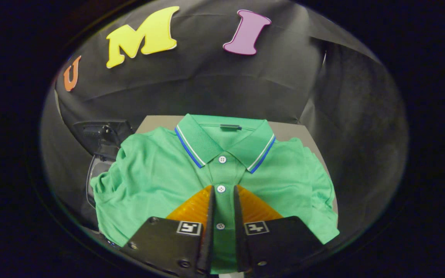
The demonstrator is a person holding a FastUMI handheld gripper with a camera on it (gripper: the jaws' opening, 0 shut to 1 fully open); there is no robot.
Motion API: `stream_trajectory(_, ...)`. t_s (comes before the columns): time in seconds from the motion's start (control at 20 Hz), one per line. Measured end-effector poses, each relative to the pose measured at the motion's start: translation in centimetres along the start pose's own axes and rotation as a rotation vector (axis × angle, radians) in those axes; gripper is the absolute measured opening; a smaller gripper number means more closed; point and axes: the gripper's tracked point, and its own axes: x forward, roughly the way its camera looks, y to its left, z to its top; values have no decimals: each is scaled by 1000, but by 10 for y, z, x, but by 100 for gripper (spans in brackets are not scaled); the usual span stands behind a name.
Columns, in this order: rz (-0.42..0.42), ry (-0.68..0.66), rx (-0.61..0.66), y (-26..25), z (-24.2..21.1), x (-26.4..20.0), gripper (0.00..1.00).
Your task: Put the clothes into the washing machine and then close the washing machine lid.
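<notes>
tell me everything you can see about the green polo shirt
The green polo shirt is a knit-looking top lying front up, spread and somewhat rumpled over a flat grey surface. Its collar, trimmed with white and blue stripes, points away from the gripper; white buttons run down the placket. The gripper's narrowly parted fingers straddle the placket; whether they pinch the cloth cannot be told.

The gripper (222, 191) is pointing forward and slightly down. Its two fingers (211, 216) are sitting nearly parallel with just a narrow gap between them, not squeezing anything.
</notes>
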Motion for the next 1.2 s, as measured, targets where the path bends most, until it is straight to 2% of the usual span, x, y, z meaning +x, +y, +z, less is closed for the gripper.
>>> stream_trajectory(0.05, -8, -7, -6, 0, 2, -2, 17)
stream_trajectory(0.15, 1, -9, 12, 4, 2, -3, 8)
stream_trajectory(0.4, 91, -47, 143, 11, 0, -21, 5)
stream_trajectory(0.75, 134, -186, 175, 34, 20, -78, 5)
stream_trajectory(1.2, 266, -399, 212, 85, 71, -178, 5)
